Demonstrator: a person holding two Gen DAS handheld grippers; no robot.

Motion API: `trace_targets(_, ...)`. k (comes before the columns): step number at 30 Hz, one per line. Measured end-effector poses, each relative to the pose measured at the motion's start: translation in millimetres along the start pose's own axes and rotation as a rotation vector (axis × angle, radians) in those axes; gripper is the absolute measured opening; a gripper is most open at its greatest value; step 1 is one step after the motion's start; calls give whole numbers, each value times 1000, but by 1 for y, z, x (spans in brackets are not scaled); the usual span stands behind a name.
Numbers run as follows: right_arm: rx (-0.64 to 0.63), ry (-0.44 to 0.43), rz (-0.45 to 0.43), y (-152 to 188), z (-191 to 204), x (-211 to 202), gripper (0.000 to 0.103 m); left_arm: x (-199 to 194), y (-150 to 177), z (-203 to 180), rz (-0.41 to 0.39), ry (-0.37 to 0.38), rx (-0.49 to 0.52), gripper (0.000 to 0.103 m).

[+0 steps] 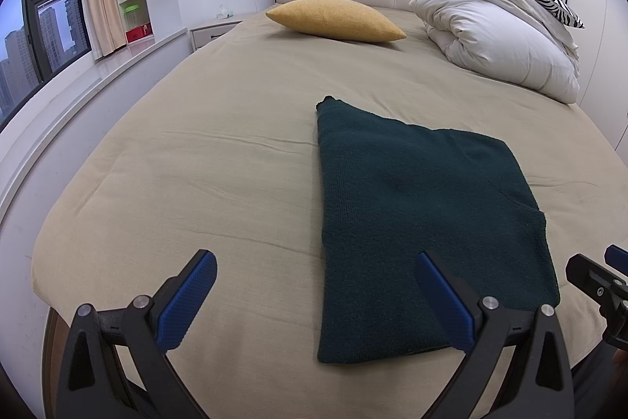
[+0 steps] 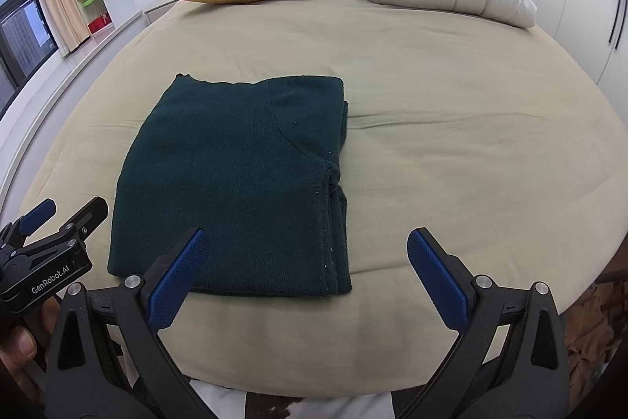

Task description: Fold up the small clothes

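Right wrist view: my right claw (image 2: 302,254) is released, the folded green sweater (image 2: 235,175) on the bed (image 2: 471,105) just ahead-left of it. My left claw (image 1: 314,277) is released too. I'd pinch both near corners evenly, folding away without dragging.

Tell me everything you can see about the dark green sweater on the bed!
The sweater is dark green and looks like soft knitted wool. It is folded into a neat, flat rectangle with stacked layers showing along its right edge, and a curved seam crosses the top. It lies near the foot of the tan bed. Only the bed touches it; both grippers are open above its near edge.
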State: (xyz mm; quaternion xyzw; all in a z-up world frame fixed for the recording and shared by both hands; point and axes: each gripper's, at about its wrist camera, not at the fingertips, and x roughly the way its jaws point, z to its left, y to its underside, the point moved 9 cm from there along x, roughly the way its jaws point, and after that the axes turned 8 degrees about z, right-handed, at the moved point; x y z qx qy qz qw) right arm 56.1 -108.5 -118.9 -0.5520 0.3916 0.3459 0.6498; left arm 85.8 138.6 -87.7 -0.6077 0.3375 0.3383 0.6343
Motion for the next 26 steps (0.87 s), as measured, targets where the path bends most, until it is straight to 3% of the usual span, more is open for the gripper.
trace_targets(26, 9, -12, 6, 3, -2, -1, 103, -4, 2, -3, -2, 1, -2, 103)
